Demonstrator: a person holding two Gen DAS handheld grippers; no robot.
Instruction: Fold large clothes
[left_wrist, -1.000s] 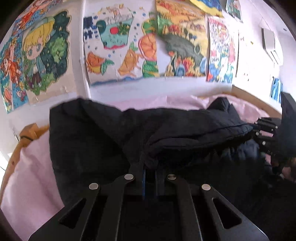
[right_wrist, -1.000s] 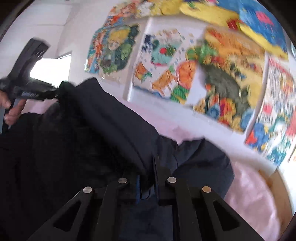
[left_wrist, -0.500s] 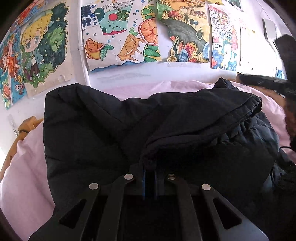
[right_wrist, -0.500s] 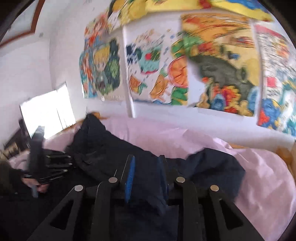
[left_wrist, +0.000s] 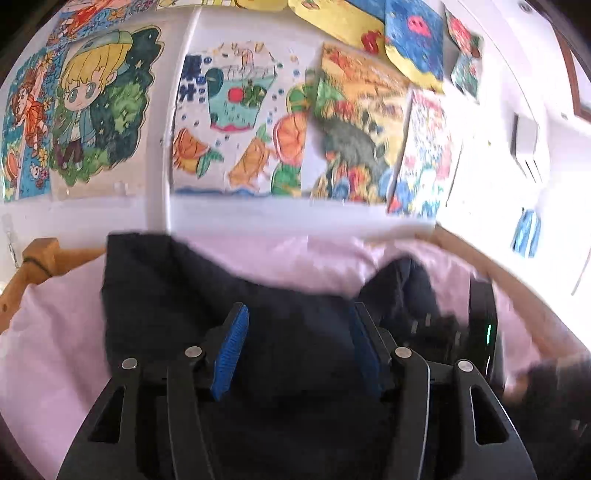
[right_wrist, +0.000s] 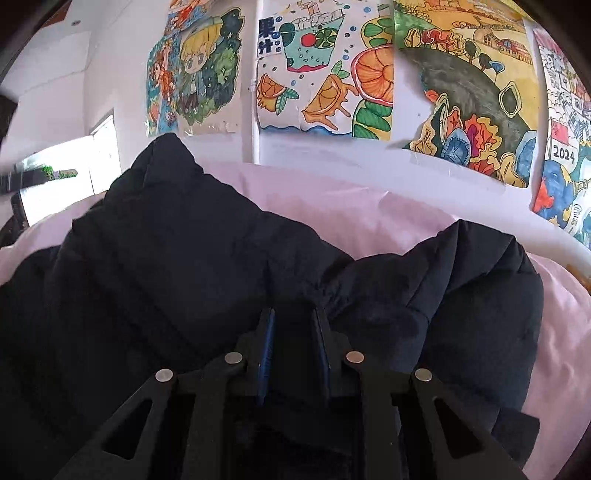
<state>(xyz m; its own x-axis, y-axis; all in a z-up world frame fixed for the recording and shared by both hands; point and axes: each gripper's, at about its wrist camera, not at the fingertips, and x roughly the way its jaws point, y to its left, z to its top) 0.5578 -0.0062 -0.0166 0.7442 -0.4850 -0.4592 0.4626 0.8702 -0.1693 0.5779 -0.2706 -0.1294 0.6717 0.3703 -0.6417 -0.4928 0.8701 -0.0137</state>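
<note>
Now the left gripper (left_wrist: 297, 332) is spread wide over the black coat (right_wrist: 184, 258), and the right gripper (right_wrist: 293, 325) pinches its fold on the pink sheet (right_wrist: 369, 214).

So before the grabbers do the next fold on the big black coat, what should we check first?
1. Left gripper free to take a new hold: ok, its blue pads stand wide apart over the black coat.
2. Right gripper gripping or not: cannot tell, its jaws are narrow with dark cloth at the tips.
3. Coat lies on the pink sheet, not hanging off: ok in what shows.
4. Coat smooth for a neat fold: not ok, it is bunched and puffy near the right side.
5. Grippers clear of each other: cannot tell, the right one is a blur beside the left.
</note>
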